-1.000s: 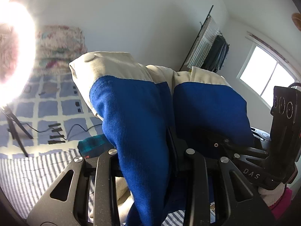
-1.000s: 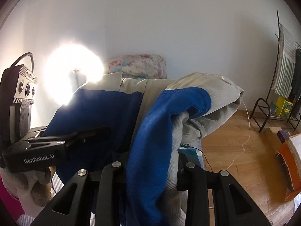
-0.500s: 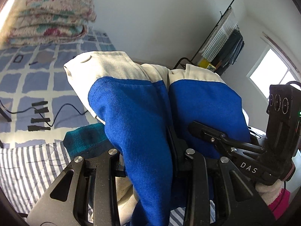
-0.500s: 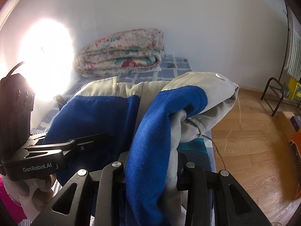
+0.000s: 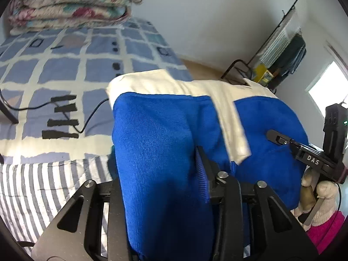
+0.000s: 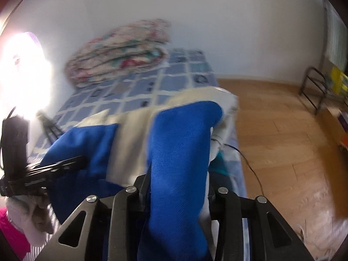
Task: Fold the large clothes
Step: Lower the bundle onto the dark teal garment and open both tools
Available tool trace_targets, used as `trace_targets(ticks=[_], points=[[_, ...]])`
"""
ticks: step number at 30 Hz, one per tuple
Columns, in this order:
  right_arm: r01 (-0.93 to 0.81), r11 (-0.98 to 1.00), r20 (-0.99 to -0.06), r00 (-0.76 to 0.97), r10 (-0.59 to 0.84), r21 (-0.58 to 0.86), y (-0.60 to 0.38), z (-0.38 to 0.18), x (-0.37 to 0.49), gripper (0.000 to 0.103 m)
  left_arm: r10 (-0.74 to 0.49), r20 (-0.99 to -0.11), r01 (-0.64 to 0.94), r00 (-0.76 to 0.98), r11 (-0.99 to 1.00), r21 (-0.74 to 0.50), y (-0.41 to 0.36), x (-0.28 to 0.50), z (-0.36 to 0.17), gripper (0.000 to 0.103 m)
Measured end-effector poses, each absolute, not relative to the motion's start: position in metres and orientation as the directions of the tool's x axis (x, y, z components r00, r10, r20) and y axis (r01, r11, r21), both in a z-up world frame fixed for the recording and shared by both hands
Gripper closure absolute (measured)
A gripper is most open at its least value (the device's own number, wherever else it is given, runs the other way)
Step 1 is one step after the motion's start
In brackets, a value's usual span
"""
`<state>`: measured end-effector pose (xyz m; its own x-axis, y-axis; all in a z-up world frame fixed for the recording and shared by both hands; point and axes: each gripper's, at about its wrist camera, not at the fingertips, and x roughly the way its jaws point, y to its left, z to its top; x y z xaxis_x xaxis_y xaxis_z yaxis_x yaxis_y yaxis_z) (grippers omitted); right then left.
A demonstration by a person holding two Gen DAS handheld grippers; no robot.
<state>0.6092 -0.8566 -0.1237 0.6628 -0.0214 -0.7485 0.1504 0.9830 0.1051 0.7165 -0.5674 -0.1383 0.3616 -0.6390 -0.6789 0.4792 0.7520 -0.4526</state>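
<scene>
Left gripper (image 5: 165, 163) sits at 6 o'clock of the left wrist view, jaws opening, a thick fold of the blue and cream garment (image 5: 156, 134) between them; fabric fills the gap, though I cannot tell whether the pads press on it. Right gripper (image 6: 178, 180) sits at 6 o'clock of the right wrist view, jaws also opening, with another fold of the same garment (image 6: 180, 152) bunched between its fingers; contact there is also unclear. The garment drapes between both tools, blue panels low, cream band along the top edge, over the bed. Bed (image 5: 65, 69) has a blue checked cover running from 9 to 12 o'clock in the left view, and a striped sheet (image 5: 43, 182) at 8 o'clock. Folded floral quilt (image 5: 71, 2) at 11 o'clock by the wall. Black cable (image 5: 87, 117) lies on the cover at 9 o'clock. Clothes rack (image 5: 280, 52) at 2 o'clock. Wooden floor (image 6: 282, 141) at 3 o'clock in the right view, which is motion-blurred. Bright lamp (image 6: 24, 71) at 9 o'clock. The hand on the other tool wears a pale knitted glove (image 5: 322, 200) at 4 o'clock, pink sleeve below it.
</scene>
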Motion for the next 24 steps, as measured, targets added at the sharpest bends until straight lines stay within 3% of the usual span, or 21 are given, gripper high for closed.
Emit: trace_targets(ticks=[5,11,24], points=[[0.236,0.971,-0.801,0.589,-0.11,0.041,-0.869,-0.157,0.621,0.039,-0.622,-0.69,0.501,0.371,0.759,-0.415,-0.57,0.716,-0.147,0.057],[0.287,0.948,-0.808,0.587,-0.058,0.14,-0.892,-0.171,0.619,0.025,-0.588,-0.703,0.486,0.399,0.786,-0.382,-0.566,0.716,-0.153,0.037],[0.265,0.944,-0.797,0.604,-0.003,0.197,-0.916,-0.162,0.573,0.025,-0.578,-0.712,0.493,0.398,0.79,-0.365,-0.551,0.704,-0.147,0.033]])
